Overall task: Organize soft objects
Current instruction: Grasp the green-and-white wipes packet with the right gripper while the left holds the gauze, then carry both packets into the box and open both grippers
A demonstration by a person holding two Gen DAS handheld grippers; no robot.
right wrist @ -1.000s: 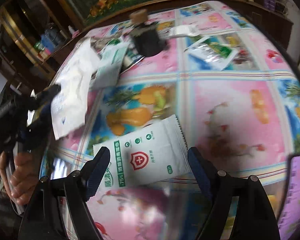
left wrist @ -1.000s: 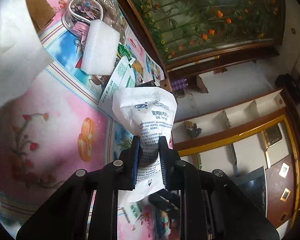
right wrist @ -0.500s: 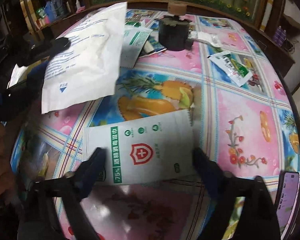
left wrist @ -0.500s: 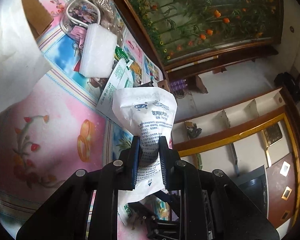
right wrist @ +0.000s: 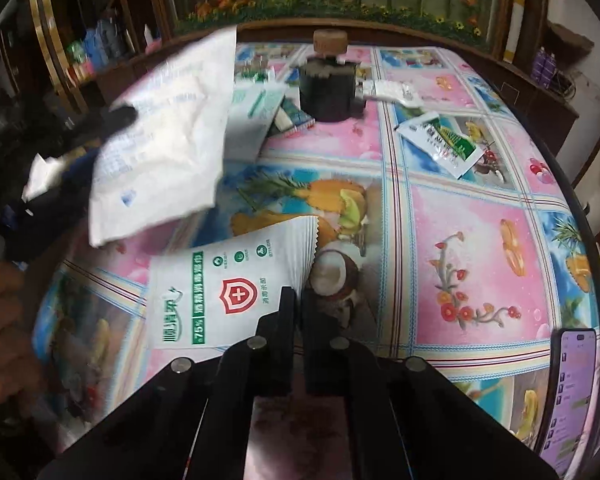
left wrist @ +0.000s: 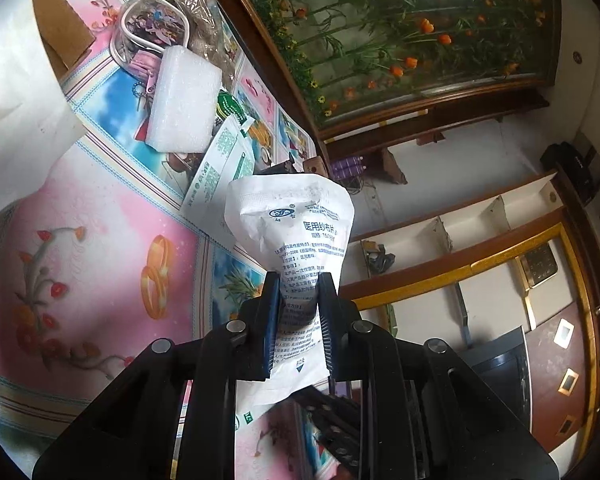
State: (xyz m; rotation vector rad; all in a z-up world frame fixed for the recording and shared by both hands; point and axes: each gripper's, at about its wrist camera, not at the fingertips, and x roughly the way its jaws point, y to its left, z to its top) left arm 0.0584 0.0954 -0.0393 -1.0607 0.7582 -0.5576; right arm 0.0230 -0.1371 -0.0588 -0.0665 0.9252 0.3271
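Gripping two packs: gauze pack [left wrist: 296,236]; wipes pack [right wrist: 228,292]

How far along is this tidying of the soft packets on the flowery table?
Early, it seems; no sorted pile shows. In hand: the left hand-held gripper clamps a white gauze pouch with blue print off the table, and the right hand-held gripper has shut on the edge of a white wipes packet with a red shield. Left: a white foam block and a green-and-white sachet lie scattered on the flowery tablecloth.
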